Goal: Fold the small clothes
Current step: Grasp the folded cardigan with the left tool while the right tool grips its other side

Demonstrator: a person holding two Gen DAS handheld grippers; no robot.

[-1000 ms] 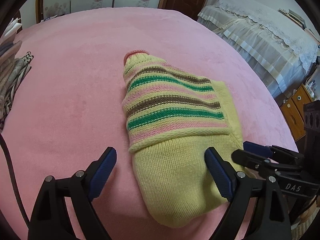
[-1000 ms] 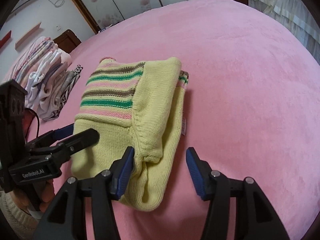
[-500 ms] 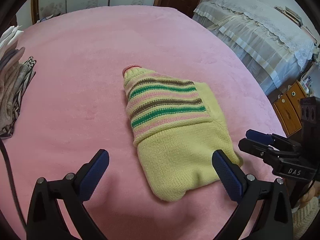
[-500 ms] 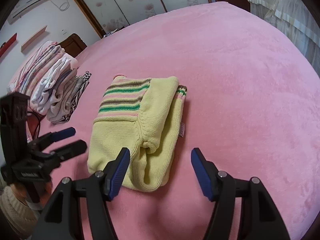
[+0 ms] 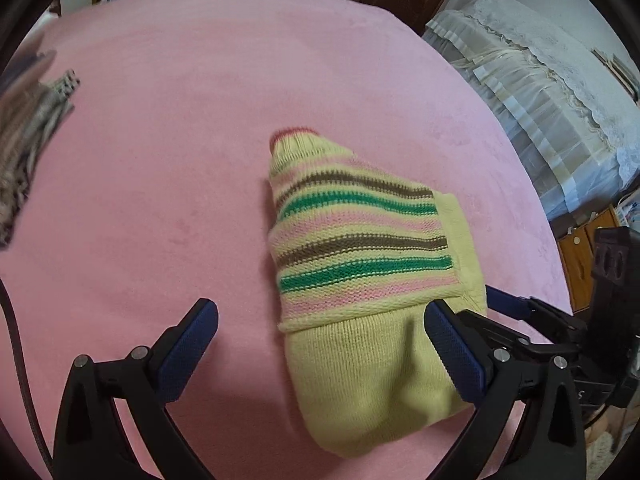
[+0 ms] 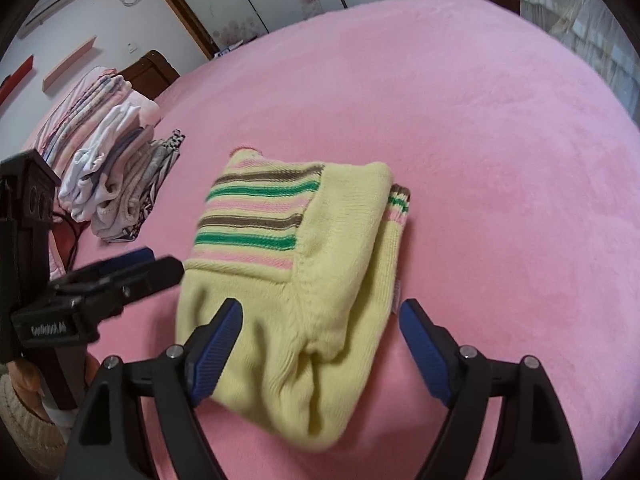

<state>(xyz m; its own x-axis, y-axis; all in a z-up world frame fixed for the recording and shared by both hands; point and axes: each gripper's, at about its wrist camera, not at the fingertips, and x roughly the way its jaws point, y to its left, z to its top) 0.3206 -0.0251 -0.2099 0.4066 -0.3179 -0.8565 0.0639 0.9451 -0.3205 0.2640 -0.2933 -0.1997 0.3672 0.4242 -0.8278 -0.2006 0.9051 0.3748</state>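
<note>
Nearest, the left tool [image 5: 320, 344] is spread wide and empty; the right tool [image 6: 320, 344] is opening, straddling the near edge of the yellow striped sweater [image 6: 304, 272], pads not pressing. It lies folded on the pink bed [image 6: 500, 160]. Likely just released; next, carry it to the folded pile [image 6: 108, 160] at ten o'clock.

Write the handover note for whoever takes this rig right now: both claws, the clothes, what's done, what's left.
Left claw: wide open, holds nothing, over the near edge of the yellow striped sweater.
Right claw: jaws opening, near end of the sweater between them, not gripped.
Sweater: folded into a compact bundle, lying free on the pink bedspread.
Stack of folded clothes: at the left edge of the bed in the right wrist view.
Done: sweater looks folded and released.
Left: probably move it to the stack; no other unfolded clothes in view.
</note>
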